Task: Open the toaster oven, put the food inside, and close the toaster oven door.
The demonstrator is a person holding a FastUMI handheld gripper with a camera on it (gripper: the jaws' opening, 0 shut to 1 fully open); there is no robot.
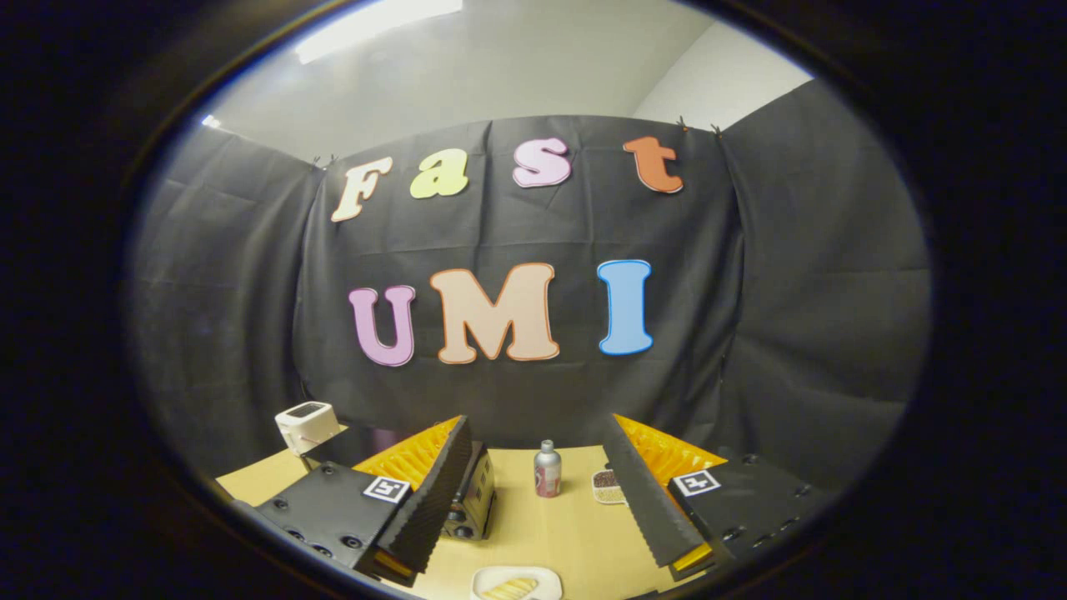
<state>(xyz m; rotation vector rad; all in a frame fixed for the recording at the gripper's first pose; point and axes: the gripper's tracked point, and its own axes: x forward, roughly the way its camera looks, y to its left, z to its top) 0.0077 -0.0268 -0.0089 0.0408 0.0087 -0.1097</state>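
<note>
My gripper is held above the tan table, its two fingers spread wide apart with nothing between them. The toaster oven stands just behind the left finger, which hides most of it; its knob side shows, and whether its door is open I cannot tell. Below and between the fingers lies a white dish with a pale yellow piece of food in it, close to the table's near edge.
A small can stands upright on the table beyond the fingers. A small patterned plate lies beside the right finger. A white toaster-like box sits at the back left corner. Black cloth walls close the booth.
</note>
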